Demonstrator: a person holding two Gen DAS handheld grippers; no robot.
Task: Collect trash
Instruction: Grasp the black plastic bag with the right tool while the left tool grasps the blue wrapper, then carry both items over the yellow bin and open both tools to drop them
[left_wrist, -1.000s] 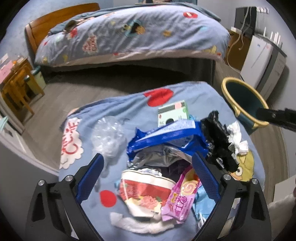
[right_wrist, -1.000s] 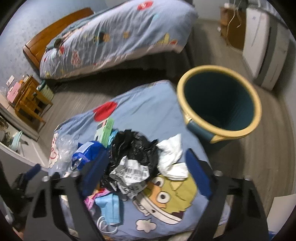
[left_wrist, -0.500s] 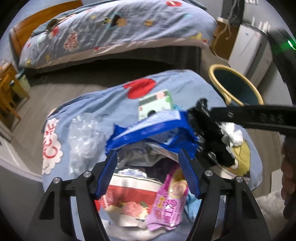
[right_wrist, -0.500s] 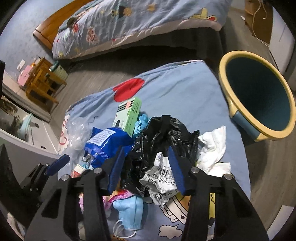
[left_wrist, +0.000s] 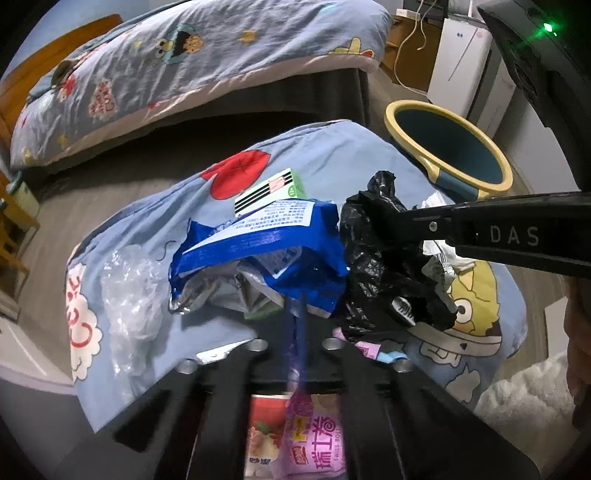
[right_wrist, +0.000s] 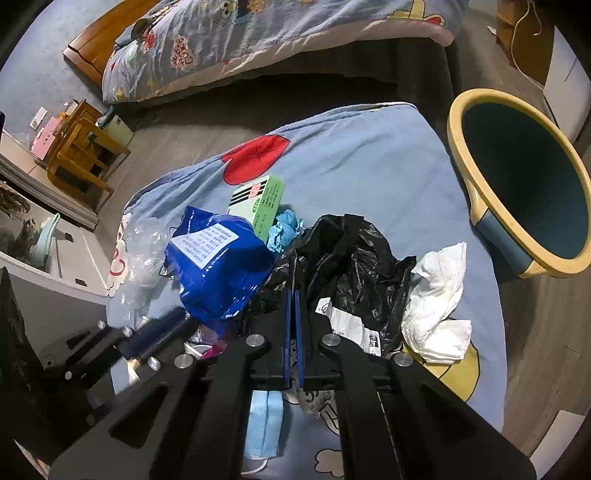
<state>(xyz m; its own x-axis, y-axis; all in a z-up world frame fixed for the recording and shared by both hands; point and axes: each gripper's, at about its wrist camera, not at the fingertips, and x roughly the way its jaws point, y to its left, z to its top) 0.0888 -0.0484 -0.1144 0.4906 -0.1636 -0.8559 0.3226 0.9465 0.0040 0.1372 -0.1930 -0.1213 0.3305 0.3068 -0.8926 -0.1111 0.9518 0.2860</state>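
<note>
Both claws have just snapped closed, left claw (left_wrist: 294, 295) pinching the blue wrapper (left_wrist: 258, 243), right claw (right_wrist: 294, 291) the black bag (right_wrist: 351, 266), on the quilt (right_wrist: 369, 166).

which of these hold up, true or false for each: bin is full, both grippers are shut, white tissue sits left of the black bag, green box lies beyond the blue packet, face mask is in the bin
1. The round teal bin with a yellow rim is full. False: what shows of its inside is bare.
2. The left gripper and right gripper are both shut. True: the left pinches the crinkled blue foil packet, the right the crumpled black plastic bag.
3. The crumpled white tissue lies left of the black bag in the right wrist view. False: it lies to its right, toward the bin.
4. The flat green cardboard box lies beyond the blue packet. True.
5. The light blue face mask is in the bin. False: it lies on the blue cartoon bedsheet.
</note>
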